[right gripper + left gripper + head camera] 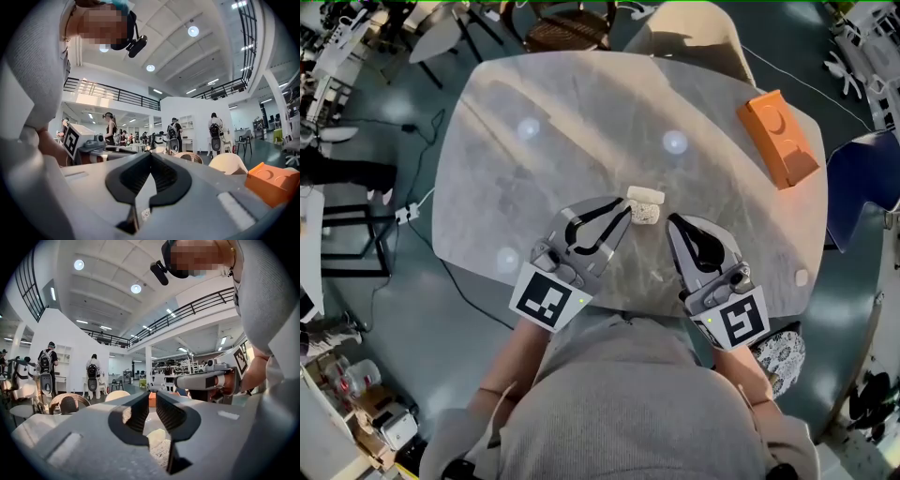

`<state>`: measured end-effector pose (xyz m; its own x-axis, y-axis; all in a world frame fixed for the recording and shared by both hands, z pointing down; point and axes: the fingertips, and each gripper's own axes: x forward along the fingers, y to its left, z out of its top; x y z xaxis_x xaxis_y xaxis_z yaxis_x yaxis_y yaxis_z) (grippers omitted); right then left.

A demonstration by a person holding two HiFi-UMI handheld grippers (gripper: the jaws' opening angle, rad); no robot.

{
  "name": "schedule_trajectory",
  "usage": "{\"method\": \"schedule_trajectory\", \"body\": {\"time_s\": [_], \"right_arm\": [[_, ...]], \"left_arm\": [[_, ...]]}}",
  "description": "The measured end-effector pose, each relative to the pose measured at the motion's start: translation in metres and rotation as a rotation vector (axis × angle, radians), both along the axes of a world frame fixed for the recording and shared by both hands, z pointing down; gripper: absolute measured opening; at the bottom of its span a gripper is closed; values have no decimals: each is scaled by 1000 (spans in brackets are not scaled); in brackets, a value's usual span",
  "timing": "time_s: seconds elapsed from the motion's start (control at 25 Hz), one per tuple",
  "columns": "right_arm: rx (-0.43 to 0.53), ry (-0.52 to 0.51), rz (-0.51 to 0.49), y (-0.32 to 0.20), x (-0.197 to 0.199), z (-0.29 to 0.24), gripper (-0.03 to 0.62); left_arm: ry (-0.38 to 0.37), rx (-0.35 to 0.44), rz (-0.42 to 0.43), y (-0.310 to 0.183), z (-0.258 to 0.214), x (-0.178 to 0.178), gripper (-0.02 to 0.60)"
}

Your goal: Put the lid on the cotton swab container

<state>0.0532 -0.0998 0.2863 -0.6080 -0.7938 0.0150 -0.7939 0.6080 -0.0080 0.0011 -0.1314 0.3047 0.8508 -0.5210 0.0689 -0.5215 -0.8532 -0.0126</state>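
Left gripper: held level over the table, pointing away from the person and angled inward to the right. Its own view shows the jaws a narrow slit apart with nothing clamped between the pads. Tips sit just beside the left side of the cotton swab container; contact cannot be confirmed from above.

Right gripper: also level, angled inward to the left, so the two tools converge on the same spot. Its own view shows the jaws pressed together and empty. Tips are near the container's right side, with a small gap showing.

Hands: both are drawn in close to the body at the near table edge, with the forearms tucked against the torso.

Cotton swab container: near the middle of the table, slightly toward the person, between the two sets of tips. Speckled swab ends show at its top, so it is uncovered. From the left gripper view it appears low in the slit between the jaws.

Lid: cream, rounded, lying against the far side of the container, not seated over it. It also shows just above the swabs in the left gripper view.

Orange box: at the far right edge of the table, well apart from the work.
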Motion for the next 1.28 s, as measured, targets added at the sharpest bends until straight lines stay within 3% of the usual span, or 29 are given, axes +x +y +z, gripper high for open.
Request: {"method": "schedule_trajectory", "body": {"time_s": [0.52,0.96,1.28], "right_arm": [[-8,69,-49,-11,1,17,0],[88,200,-192,-22,6,15,0],[66,156,-173,-23,11,26,0]], "left_arm": [[-68,-16,158,9,37,3,203],[-105,-33,243,10,71,7,264],[-162,-93,294,7,113,11,293]]}}
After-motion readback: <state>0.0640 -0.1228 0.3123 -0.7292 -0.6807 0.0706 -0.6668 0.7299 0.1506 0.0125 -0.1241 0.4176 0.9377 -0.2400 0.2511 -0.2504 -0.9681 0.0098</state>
